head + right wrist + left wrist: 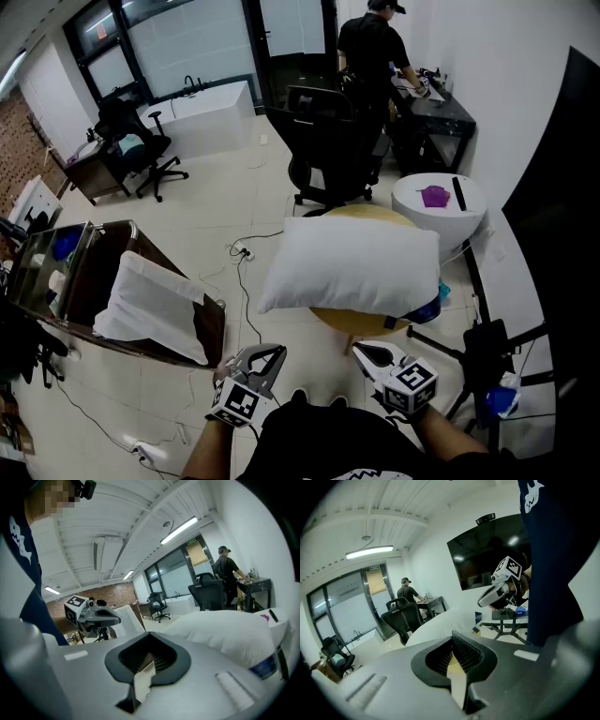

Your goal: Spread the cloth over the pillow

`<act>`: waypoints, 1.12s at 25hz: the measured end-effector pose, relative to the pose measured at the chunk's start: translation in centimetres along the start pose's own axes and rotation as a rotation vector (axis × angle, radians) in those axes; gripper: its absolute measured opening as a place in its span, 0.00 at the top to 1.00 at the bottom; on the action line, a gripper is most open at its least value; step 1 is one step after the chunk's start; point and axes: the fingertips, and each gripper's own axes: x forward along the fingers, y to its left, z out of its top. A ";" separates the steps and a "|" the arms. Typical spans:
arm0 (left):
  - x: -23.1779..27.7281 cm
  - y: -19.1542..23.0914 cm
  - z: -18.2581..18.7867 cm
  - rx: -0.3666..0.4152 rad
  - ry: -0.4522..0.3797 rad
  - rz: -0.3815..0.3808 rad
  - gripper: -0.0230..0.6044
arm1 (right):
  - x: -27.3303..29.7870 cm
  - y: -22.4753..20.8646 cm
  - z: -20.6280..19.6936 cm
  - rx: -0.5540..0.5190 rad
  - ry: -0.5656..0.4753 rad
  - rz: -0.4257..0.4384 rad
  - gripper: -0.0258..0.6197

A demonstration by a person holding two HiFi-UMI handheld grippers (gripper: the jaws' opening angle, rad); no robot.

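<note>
Pale tiled floor [216, 206] before us, cable [246, 291] across it, pillow [352, 262] on the round table [352, 323], white cloth [150, 305] over one end of a wooden cart [212, 330], black chair [323, 141] beyond, our left gripper [270, 354] and right gripper [364, 352] closed, empty.

open floor [292, 336] before pillow [352, 265], cart [212, 330] left, tripod [487, 349] right
</note>
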 end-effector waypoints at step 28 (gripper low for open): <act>-7.0 15.9 -8.6 -0.013 0.033 0.147 0.96 | 16.6 4.4 5.4 -0.090 0.056 0.017 0.95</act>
